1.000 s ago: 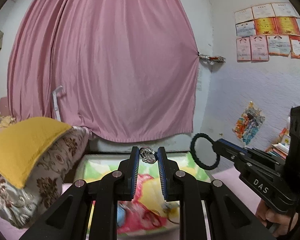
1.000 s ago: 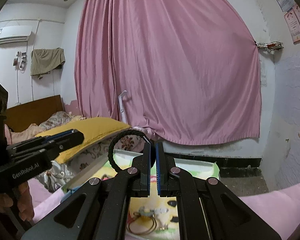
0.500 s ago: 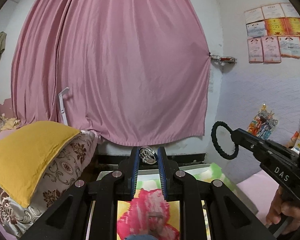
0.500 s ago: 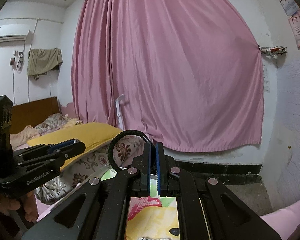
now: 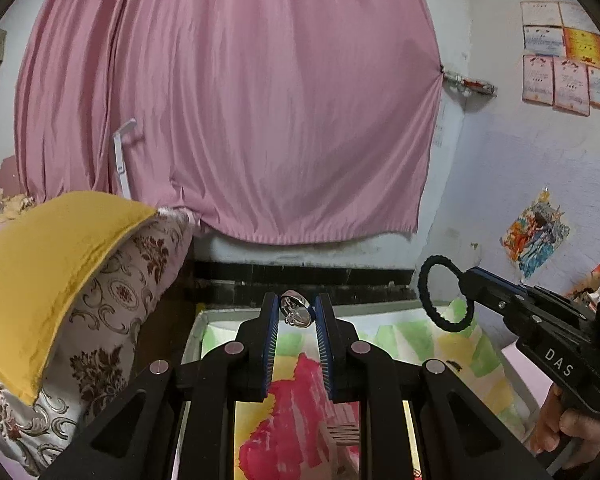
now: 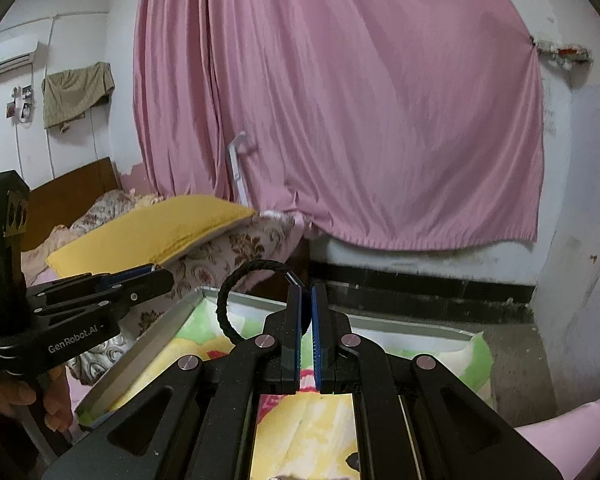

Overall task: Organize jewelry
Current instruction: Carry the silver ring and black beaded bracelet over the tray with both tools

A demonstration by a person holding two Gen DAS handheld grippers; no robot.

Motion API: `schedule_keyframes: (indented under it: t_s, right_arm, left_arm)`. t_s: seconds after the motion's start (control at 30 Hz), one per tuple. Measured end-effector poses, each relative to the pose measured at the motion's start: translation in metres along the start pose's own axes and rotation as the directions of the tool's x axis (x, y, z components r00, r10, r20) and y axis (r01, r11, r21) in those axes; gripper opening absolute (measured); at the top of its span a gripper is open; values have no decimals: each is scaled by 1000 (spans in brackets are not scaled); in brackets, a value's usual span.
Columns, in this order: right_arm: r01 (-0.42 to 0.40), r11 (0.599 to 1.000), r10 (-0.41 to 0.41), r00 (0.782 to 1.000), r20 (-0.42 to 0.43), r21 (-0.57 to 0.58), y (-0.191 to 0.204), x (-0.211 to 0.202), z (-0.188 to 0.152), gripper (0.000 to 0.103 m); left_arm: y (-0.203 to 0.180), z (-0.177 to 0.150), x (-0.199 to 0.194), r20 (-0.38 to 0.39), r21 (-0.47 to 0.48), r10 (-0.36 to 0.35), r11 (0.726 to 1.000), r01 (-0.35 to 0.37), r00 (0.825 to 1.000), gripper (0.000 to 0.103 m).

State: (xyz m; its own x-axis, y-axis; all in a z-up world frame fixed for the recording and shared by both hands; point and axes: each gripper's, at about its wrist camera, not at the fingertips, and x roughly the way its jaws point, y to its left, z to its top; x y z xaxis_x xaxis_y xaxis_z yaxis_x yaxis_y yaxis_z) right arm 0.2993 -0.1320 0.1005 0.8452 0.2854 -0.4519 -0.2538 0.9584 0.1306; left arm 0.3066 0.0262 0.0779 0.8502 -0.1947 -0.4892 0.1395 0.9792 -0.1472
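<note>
You are clamping a silver ring (image 5: 296, 311) in the left gripper (image 5: 296, 314) and a black braided bracelet (image 6: 236, 300) in the right gripper (image 6: 306, 312), carrying both over the tray (image 6: 148, 344).

Home bedroom. Pink curtain (image 5: 228, 112) across back wall, bed with wooden headboard (image 6: 72, 196) at left, yellow pillow (image 5: 48, 264) on floral bedding (image 5: 112, 320). Air conditioner (image 6: 8, 62) and hung cloth (image 6: 78, 92) on white wall. Certificates (image 5: 568, 76) and a sticker (image 5: 534, 236) on right wall. Worn paint, black skirting (image 6: 420, 292).
</note>
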Motion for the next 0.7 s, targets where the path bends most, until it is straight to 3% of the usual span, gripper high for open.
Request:
schedule_keyframes:
  t_s: [0.2, 0.4, 0.7]
  right_arm:
    - [-23, 1000, 25, 992, -123, 21, -10, 29, -8, 4]
    - [-41, 999, 43, 973, -226, 12, -10, 56, -18, 4]
    - [-73, 997, 68, 937, -343, -1, 1, 83, -31, 4]
  left_arm:
    - [6, 1, 29, -132, -5, 34, 999, -35, 991, 17]
    - [11, -6, 54, -250, -6, 53, 998, -56, 967, 17]
    - [18, -14, 74, -343, -32, 42, 998, -56, 938, 18]
